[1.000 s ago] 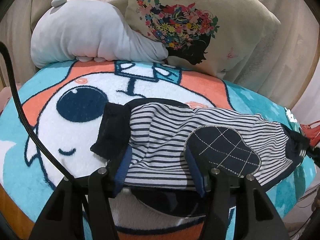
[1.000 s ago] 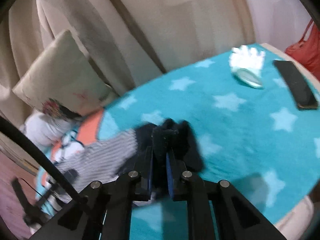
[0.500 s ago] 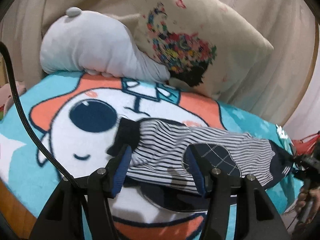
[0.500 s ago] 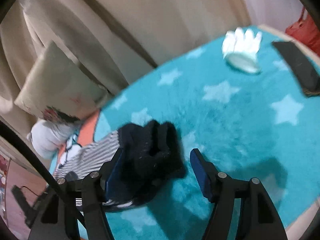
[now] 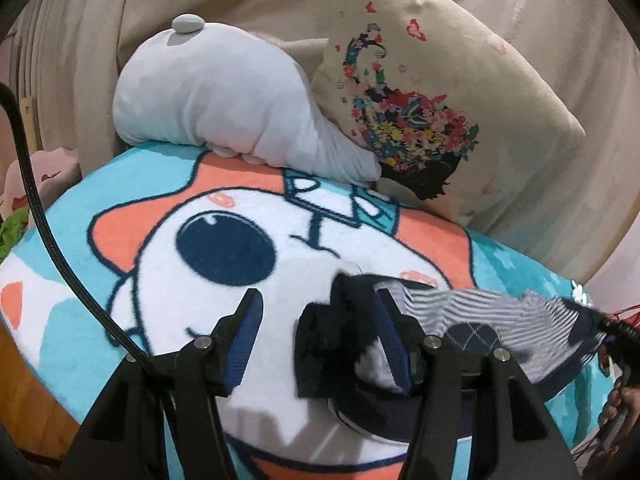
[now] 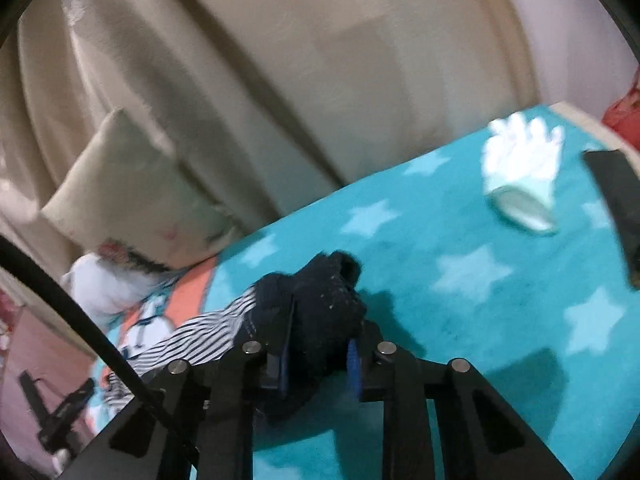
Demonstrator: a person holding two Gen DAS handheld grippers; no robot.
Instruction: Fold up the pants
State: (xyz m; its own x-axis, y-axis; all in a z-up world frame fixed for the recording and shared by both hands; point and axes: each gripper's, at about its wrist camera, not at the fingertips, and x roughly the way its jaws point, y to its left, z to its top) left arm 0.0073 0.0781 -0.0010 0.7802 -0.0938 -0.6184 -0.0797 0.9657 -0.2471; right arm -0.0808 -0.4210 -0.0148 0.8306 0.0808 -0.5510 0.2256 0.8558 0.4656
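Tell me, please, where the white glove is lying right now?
In the right wrist view the white glove lies at the upper right on the teal star blanket, just left of a flat dark object near the bed's edge.

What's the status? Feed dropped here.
Left gripper open beside dark cuff. Right gripper closing on the striped pants, dark end between its jaws. Nothing in the way.

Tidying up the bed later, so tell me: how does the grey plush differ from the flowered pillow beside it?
The grey plush is plain and rounded; the flowered pillow is cream, square-cornered and printed. The plush lies low on the blanket, while the pillow leans upright against the beige drape. Both are soft, touch each other and sit beyond the pants.
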